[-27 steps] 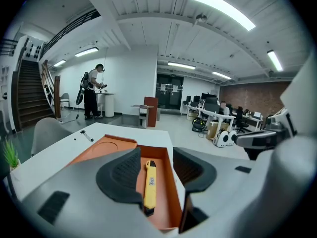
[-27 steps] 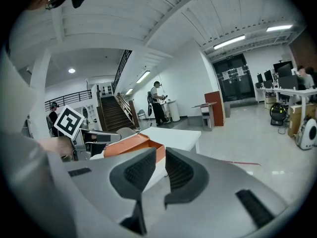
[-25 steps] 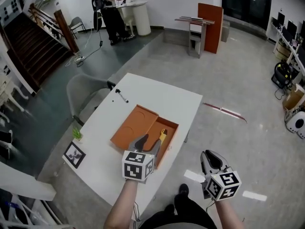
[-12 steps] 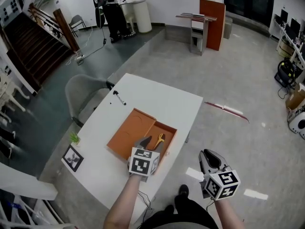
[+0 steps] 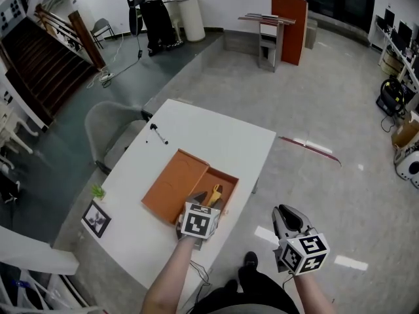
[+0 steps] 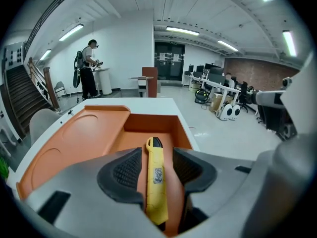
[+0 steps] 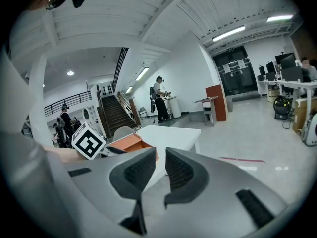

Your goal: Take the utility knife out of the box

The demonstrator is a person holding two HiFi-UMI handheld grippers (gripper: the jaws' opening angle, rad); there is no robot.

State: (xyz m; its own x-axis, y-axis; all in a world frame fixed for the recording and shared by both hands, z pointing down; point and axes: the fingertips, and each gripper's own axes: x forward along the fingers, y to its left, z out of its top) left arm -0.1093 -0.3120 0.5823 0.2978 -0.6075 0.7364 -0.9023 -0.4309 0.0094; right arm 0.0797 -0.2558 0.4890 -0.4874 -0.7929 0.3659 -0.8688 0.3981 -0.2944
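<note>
Orange and open, the box [image 5: 224, 175] lies on the white desk [image 5: 209, 136] close to the edge nearest the person. Its lid [image 5: 173, 182] is folded out flat towards the desk's middle. The yellow utility knife [image 6: 156, 178] lies lengthwise on the floor of the box's compartment, with the dark tip pointing away from the person. The left gripper [image 6: 156, 155] reaches in over the near end of the box. Its fingers [image 6: 126, 171] are released and spread, one on each side of the knife's handle, with a sliver of orange showing between each pad and the handle. The compartment's walls rise close on both sides of the knife.

The right gripper [image 7: 154, 165] hangs off the desk over the grey floor [image 5: 327, 195], well apart from the box. Its fingers [image 7: 181, 172] are drawn nearly together with a narrow slit between them, and they hold nothing.

A black pen [image 5: 157, 133] lies near the desk's far left corner. A small framed picture [image 5: 95, 218] and a green plant [image 5: 98, 190] stand at the near left corner. A grey chair [image 5: 105, 126] is tucked against the left edge.
</note>
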